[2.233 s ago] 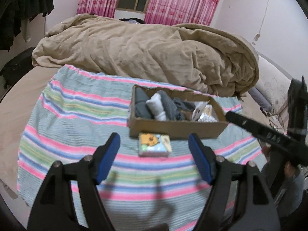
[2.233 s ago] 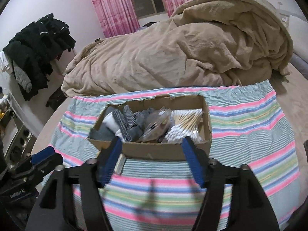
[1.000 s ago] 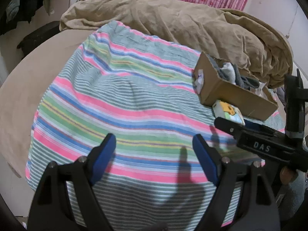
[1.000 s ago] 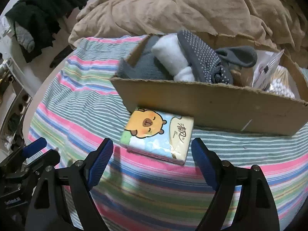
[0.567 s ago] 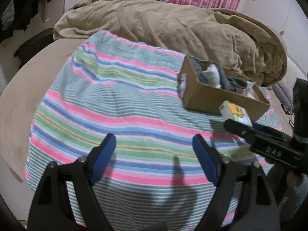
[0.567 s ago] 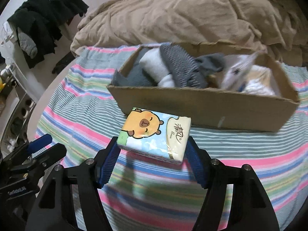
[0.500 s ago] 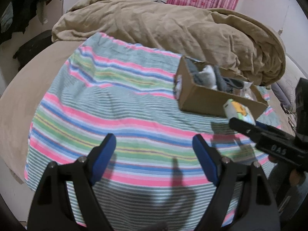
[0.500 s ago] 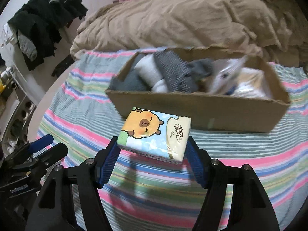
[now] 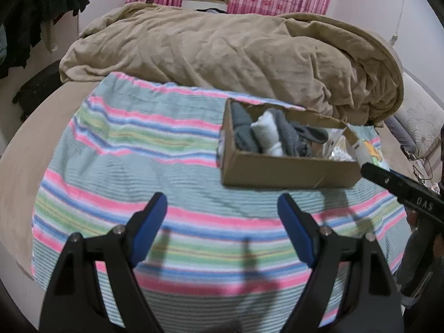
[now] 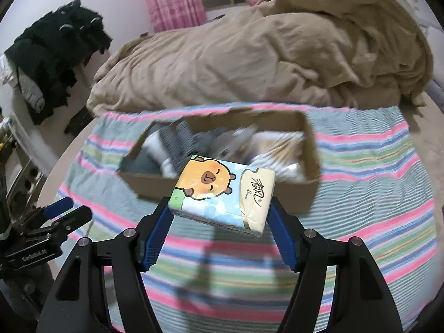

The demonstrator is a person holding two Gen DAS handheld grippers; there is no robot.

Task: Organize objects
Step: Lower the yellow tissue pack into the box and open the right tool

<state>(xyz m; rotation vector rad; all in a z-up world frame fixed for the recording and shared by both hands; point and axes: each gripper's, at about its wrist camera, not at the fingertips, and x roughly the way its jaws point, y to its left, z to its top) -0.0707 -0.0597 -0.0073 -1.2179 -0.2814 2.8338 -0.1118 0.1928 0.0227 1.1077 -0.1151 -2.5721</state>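
Box [image 9: 288, 170] on striped blanket [image 9: 125, 149] holds socks [image 9: 267, 131], cotton swabs [image 10: 280, 144]; contents blurred. Right gripper [image 10: 220, 223] clamps tissue pack [image 10: 222, 191]; left gripper [image 9: 222, 222] agape, empty.

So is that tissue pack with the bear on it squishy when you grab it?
Probably. The tissue pack has a soft, wrinkled wrapper, and its end looks pinched where the right gripper holds it. It likely weighs little, since it hangs clear of the striped blanket without sagging.
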